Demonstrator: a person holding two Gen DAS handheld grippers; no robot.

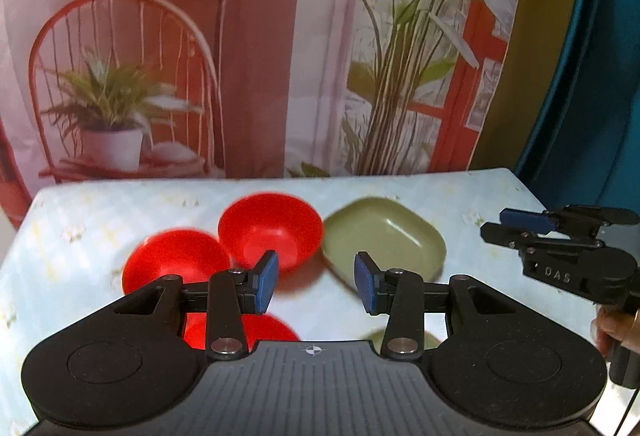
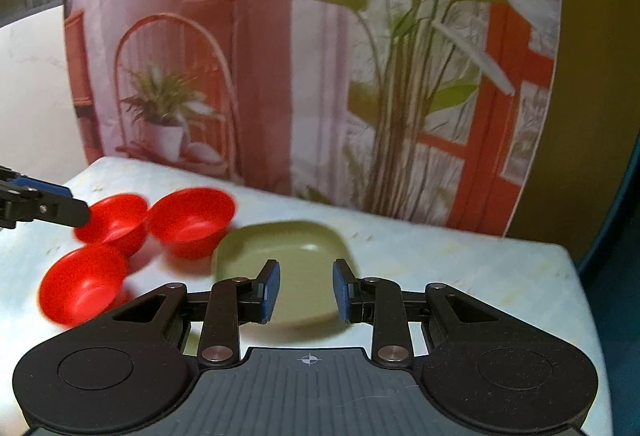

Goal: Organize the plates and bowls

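Three red bowls lie on the table: a far one, a left one and a near one. A green square plate lies right of them. A second green piece peeks out under my left gripper. My left gripper is open and empty above the table, between the bowls and the plate. My right gripper is open and empty over the green plate; it also shows in the left wrist view.
The table has a pale patterned cloth. A printed backdrop with a chair and plants hangs right behind it. A teal surface stands at the far right. The table's right edge is near my right gripper.
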